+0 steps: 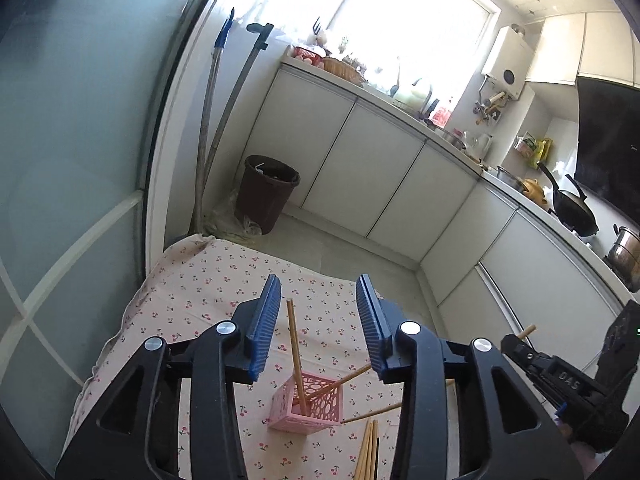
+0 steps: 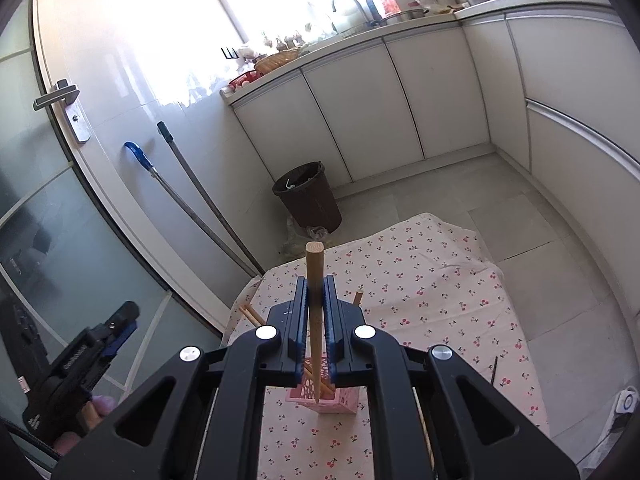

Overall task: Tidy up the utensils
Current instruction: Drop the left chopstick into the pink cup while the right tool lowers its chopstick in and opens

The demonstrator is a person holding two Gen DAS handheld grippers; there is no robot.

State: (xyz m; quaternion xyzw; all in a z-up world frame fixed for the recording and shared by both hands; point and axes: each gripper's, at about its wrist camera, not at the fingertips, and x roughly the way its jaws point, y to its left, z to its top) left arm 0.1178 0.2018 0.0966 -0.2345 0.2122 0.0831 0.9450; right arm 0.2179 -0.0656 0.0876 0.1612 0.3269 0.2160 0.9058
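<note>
A pink perforated holder [image 1: 306, 402] stands on the cherry-print cloth [image 1: 208, 280] with two wooden chopsticks [image 1: 295, 350] leaning in it. Several loose chopsticks [image 1: 368, 450] lie on the cloth beside it. My left gripper [image 1: 318, 316] is open and empty, above the holder. My right gripper [image 2: 316, 300] is shut on a wooden chopstick [image 2: 315, 280], held upright with its thin tip just above the holder [image 2: 340, 400]. The right gripper also shows at the right edge of the left wrist view [image 1: 516, 346].
A brown bin [image 1: 266, 190] stands on the floor past the cloth, with mop handles [image 1: 212, 120] leaning on the wall. White cabinets [image 1: 380, 176] and a cluttered counter run along the right. A glass door [image 2: 60, 220] is on the left.
</note>
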